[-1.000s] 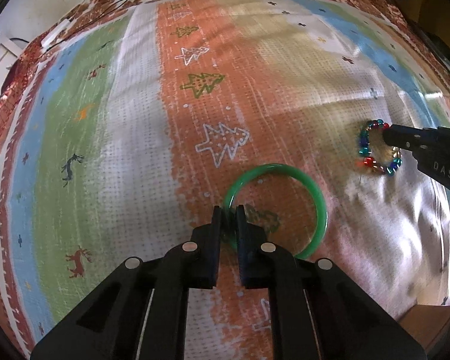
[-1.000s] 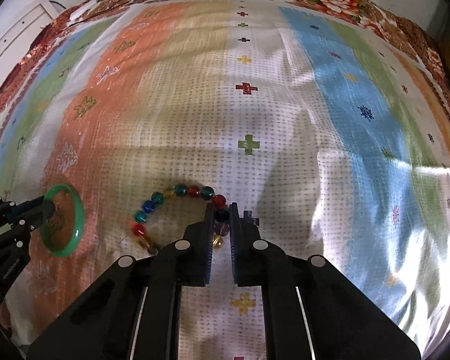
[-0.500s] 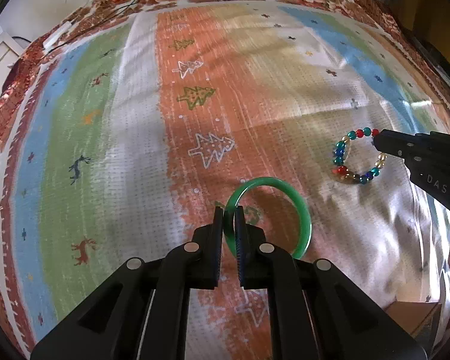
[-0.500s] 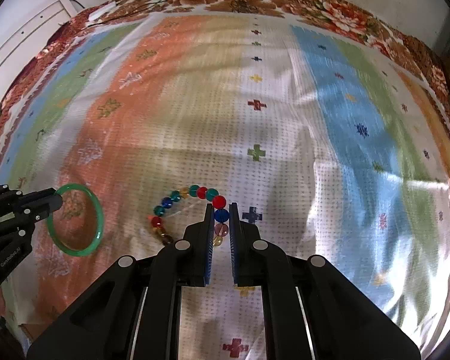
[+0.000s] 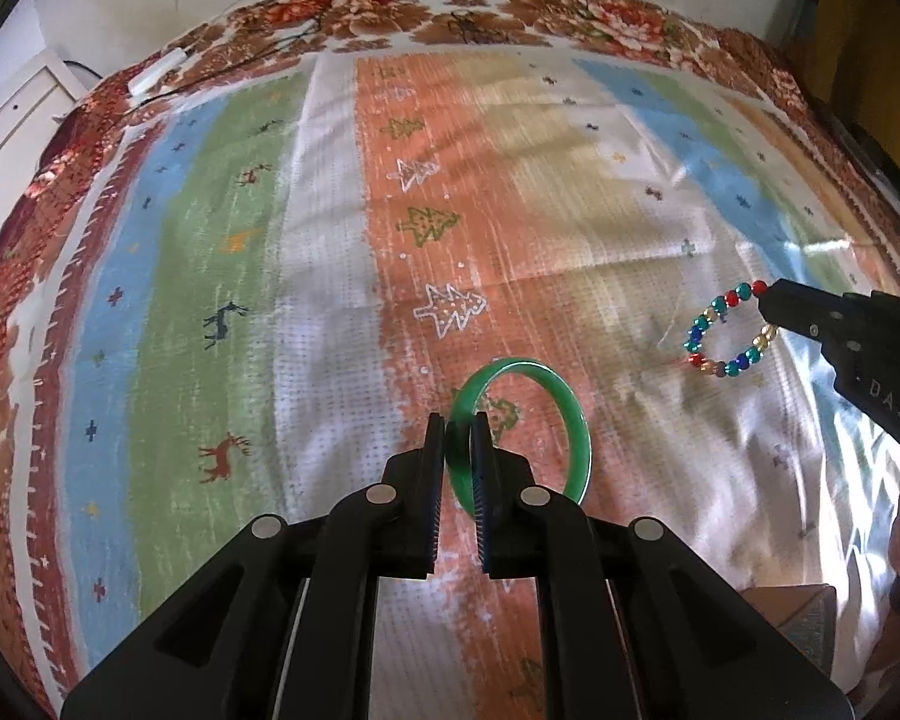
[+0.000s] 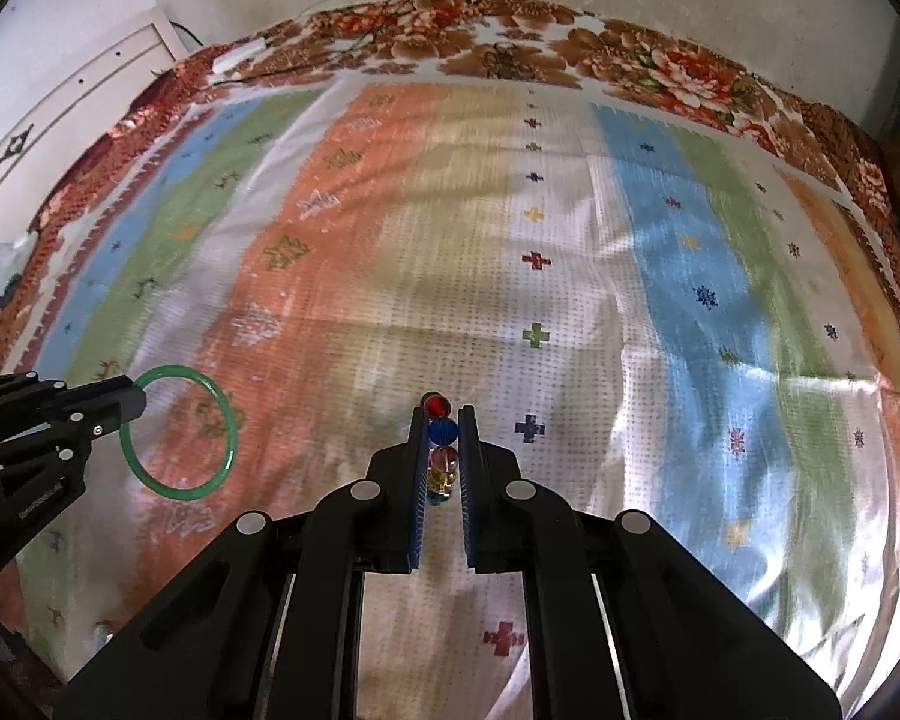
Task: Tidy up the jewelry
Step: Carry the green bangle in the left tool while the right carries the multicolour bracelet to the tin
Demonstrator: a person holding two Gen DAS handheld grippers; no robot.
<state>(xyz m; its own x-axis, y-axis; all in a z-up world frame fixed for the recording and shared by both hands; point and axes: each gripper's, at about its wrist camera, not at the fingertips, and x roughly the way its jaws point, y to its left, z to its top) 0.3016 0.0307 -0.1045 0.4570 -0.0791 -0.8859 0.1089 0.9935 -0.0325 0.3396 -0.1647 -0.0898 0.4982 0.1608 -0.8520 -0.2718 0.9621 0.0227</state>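
My left gripper (image 5: 457, 429) is shut on the rim of a green bangle (image 5: 573, 420), which hangs above the striped cloth. In the right wrist view that green bangle (image 6: 225, 414) shows at the left, held by the left gripper (image 6: 132, 402). A bracelet of coloured beads (image 6: 441, 431) is pinched edge-on between the pads of my right gripper (image 6: 441, 420). In the left wrist view the bead bracelet (image 5: 727, 333) hangs as a loop from the right gripper (image 5: 768, 300) at the right.
A striped cloth with tree, deer and cross motifs (image 5: 330, 312) covers a bed, over a floral brown bedspread (image 6: 510, 54) that borders it. Cables and a white strip (image 5: 156, 69) lie at the far edge. A brown box corner (image 5: 798, 618) sits at lower right. A white cabinet (image 6: 60, 120) stands at left.
Both grippers have risen off the cloth, each lifting its piece. More of the bed and the wall behind is now in view. The bead bracelet has swung edge-on in the right wrist view.
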